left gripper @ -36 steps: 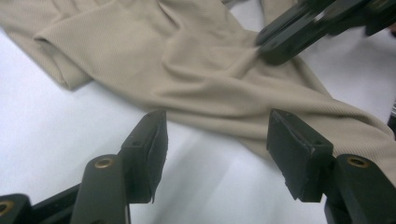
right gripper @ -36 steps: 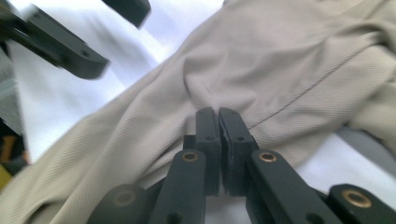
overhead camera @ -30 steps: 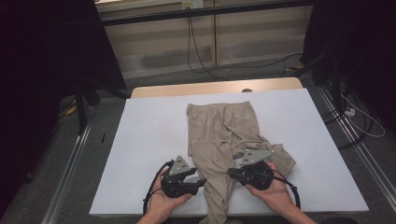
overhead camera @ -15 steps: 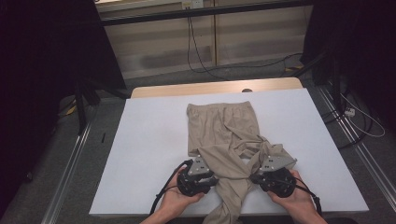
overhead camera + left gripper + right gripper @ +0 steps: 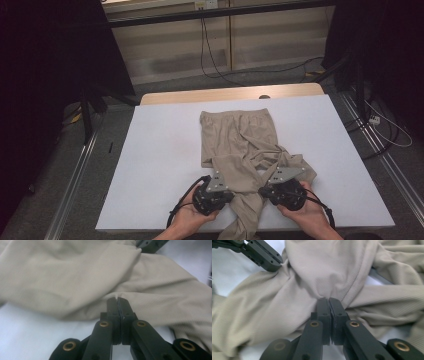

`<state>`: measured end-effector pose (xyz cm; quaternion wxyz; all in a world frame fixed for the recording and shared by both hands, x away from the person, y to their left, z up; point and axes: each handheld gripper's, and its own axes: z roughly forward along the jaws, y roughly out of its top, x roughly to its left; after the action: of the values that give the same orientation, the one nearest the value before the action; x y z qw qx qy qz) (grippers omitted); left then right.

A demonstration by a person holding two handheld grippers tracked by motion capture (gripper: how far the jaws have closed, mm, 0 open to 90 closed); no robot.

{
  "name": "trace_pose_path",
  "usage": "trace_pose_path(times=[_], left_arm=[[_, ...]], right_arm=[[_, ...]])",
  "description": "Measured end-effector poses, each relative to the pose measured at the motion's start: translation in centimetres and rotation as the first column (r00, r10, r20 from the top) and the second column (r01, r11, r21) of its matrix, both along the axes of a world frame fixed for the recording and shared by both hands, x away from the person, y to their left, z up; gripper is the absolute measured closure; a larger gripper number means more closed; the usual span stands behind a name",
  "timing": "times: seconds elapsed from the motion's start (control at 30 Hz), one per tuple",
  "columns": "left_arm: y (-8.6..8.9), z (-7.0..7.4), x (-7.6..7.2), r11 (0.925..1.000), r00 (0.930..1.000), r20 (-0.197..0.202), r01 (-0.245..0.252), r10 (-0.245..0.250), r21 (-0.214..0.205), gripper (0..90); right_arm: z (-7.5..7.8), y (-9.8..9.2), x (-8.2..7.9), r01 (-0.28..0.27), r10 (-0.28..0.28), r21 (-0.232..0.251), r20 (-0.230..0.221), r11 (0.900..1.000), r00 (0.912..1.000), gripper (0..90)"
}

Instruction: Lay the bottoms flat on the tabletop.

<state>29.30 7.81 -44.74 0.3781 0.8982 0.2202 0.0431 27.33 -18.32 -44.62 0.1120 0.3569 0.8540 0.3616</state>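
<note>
The left gripper [image 5: 117,300] has just been closing, and its jaws now stand pressed together with their tips nipping a fold of the beige trousers [image 5: 75,277]; the cloth bunches right at the tips and spreads away above and to both sides. The right gripper [image 5: 328,300] likewise has its jaws pinched tight on a gathered fold of the same trousers [image 5: 324,270], creases fanning out from the tips. In the right gripper view the other gripper's jaws bite the fabric at upper left.

From the high view, the left gripper [image 5: 223,188] and right gripper [image 5: 266,186] sit just beside each other at the near edge of the white table [image 5: 160,165], one on each side of a twisted leg. The trousers [image 5: 235,137] lie mid-table, waistband toward the far side, one leg crumpled to the right, the other trailing over the near edge.
</note>
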Motion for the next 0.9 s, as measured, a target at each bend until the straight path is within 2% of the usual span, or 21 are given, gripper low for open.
trace_pose_path(times=[0.07,0.13,0.27,0.37,0.5,0.6,0.7,0.77,0.8,0.83,0.87,0.9], left_arm=[[1.4,0.5,-0.6,1.0,1.0,-0.008,0.0,0.0,0.009,89.8],[2.5,1.0,-1.3,1.0,0.9999,-0.01,-0.004,0.004,-0.001,89.8],[4.5,1.5,-2.7,0.9998,0.9996,-0.021,-0.018,0.018,-0.003,89.8],[5.8,1.5,-4.0,1.0,0.9995,-0.03,-0.008,0.008,0.005,89.8],[6.3,1.5,-5.7,0.9996,0.9982,-0.054,0.027,-0.026,0.007,89.8],[6.4,1.3,-6.9,0.9985,0.9962,-0.073,0.05,-0.048,0.024,89.7],[6.6,1.2,-7.8,0.9982,0.9933,-0.1,0.059,-0.057,0.01,89.6],[6.8,1.4,-8.0,0.9984,0.9938,-0.096,0.056,-0.056,-0.002,89.0],[6.9,1.5,-7.8,0.9989,0.9941,-0.098,0.046,-0.047,-0.014,87.0],[6.9,1.6,-7.4,0.9989,0.9939,-0.104,0.034,-0.037,-0.031,82.1],[6.9,1.6,-7.0,0.9989,0.9947,-0.098,0.026,-0.03,-0.039,80.7],[6.9,1.7,-6.6,0.9991,0.9964,-0.083,0.014,-0.017,-0.04,79.2]], right_arm=[[0.1,0.5,-0.2,-0.018,0.019,0.018,-0.004,0.9997,0.9998,88.5],[0.2,1.1,-0.6,-0.041,0.042,0.044,-0.018,0.9982,0.999,88.6],[0.3,2.4,-1.8,-0.093,0.095,0.054,-0.028,0.9942,0.9951,88.6],[0.3,2.8,-2.9,-0.122,0.124,0.059,-0.03,0.9908,0.9918,88.7],[-0.1,2.8,-4.6,-0.141,0.144,0.057,-0.056,0.9884,0.988,88.7],[-0.3,2.7,-6.1,-0.161,0.164,0.053,-0.068,0.9856,0.9841,88.7],[-0.3,2.4,-7.3,-0.175,0.18,0.059,-0.079,0.9827,0.9806,88.3],[-0.3,2.3,-7.7,-0.188,0.192,0.064,-0.077,0.9801,0.9783,84.2],[-0.1,2.3,-7.7,-0.192,0.197,0.069,-0.065,0.9789,0.9783,77.5],[0.0,2.2,-7.4,-0.177,0.181,0.078,-0.052,0.9812,0.9821,69.3],[0.3,2.3,-7.0,-0.171,0.175,0.084,-0.042,0.9816,0.9837,65.0],[0.4,2.3,-6.5,-0.164,0.167,0.085,-0.026,0.9827,0.9856,64.7]])
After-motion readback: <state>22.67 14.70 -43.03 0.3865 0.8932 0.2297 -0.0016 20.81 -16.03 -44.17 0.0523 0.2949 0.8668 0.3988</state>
